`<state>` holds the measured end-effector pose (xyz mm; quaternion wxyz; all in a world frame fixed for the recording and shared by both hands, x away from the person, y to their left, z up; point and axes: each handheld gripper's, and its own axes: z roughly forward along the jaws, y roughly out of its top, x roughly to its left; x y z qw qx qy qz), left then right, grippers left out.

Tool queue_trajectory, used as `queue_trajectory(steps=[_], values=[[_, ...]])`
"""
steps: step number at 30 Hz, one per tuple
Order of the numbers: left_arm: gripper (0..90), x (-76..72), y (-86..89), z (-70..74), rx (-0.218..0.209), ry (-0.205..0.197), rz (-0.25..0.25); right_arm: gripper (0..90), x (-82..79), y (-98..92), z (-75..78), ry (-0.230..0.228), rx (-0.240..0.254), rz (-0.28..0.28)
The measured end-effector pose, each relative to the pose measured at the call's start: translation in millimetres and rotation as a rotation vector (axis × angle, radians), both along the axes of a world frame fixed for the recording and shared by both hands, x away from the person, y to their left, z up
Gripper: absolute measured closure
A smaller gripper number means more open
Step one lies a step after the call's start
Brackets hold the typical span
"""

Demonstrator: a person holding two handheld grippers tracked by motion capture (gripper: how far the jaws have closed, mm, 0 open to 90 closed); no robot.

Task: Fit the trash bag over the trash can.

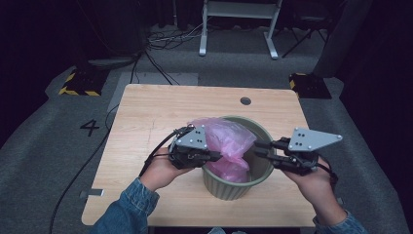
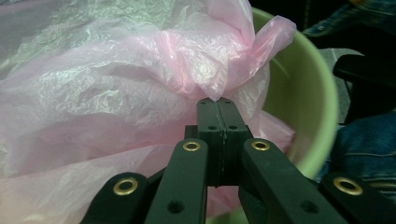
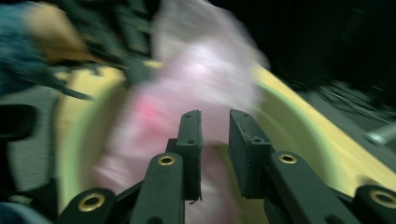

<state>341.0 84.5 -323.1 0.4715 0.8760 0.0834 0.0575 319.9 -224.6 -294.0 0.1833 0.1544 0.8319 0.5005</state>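
- High view: a green bin (image 1: 258, 168) stands on the wooden table (image 1: 146, 126), near the person's edge. A pink bag (image 1: 226, 141) sits in the bin, its upper part bunched above the rim on the left side.
- High view: the left gripper (image 1: 218, 157) lies level at the bin's left rim, tips on the bag. The right gripper (image 1: 259, 148) is level at the right rim, tips pointing over the bin's mouth.
- Left gripper view: the left gripper (image 2: 219, 103) has its jaws pressed together, pinching a fold of the bag (image 2: 116, 93) at the tips. The bin's (image 2: 310, 102) green wall curves to the right behind the plastic.
- Right gripper view: blurred. The right gripper (image 3: 215, 123) has its jaws a little apart with nothing between them; the bag (image 3: 205, 79) lies beyond the tips, inside the bin (image 3: 289, 135).
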Motion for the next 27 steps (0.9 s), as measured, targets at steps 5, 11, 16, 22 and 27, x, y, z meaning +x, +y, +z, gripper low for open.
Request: queue_trajectory(steps=[5,11,16,22,27], values=[[89.9,-0.2,1.6,-0.1,-0.033,0.008,-0.026,69.7,26.6,-19.5,0.8,0.04,-0.029,-0.115],[89.8,9.7,-2.2,-1.7,-0.025,0.016,-0.008,64.4,34.4,-4.3,-11.8,0.059,-0.041,-0.05],[61.1,6.3,-3.0,2.5,-0.044,0.048,-0.026,69.3,25.2,17.4,-11.1,0.039,-0.029,0.033],[48.2,-8.6,-3.2,24.3,-0.071,-0.004,0.002,71.0,19.8,31.1,-6.5,0.018,-0.04,0.057],[44.7,-17.0,-6.1,39.8,-0.078,-0.025,0.044,70.9,15.9,36.5,-4.2,-0.003,-0.046,0.057]])
